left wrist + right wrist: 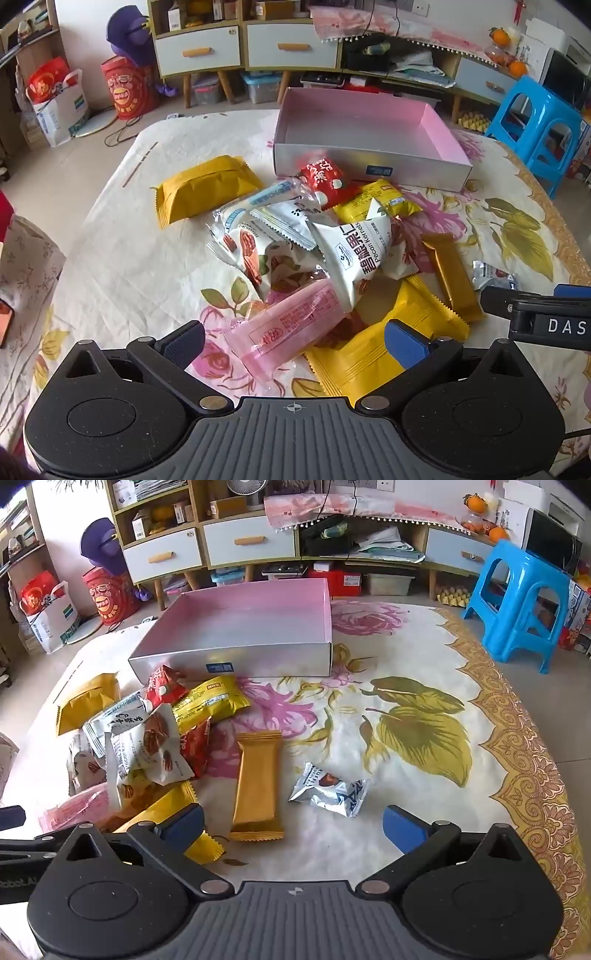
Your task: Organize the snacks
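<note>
Snacks are all still out on the surface (424, 635), none in the pink box (255, 627) yet, so this looks like the very start.

Right tool (293, 829) is spread wide with nothing in it, tilted down at the flowered cloth. The gold bar (257, 784) sits right in front of it, a bit toward its left finger, and its long axis runs pretty much straight away from the tool toward the box. So the jaws already straddle the narrow width, which I'd guess makes it the easy first grab. The little silver packet (330, 788) is just beside the bar on the right, apart from it, also between the fingers' reach.

Left tool (293, 345) is wide too and holding nothing. It hangs over the near edge of the snack pile (295, 240), with the pink wafer pack (288, 325) lying slantwise between its fingers and a yellow pack (373, 350) under the right finger. That pink one sits diagonal to the jaws, so it would probably need a wrist twist.

Box is past the pile, farther from both tools, open side up. Right hand is nearer the loose pieces, left hand nearer the heap.
</note>
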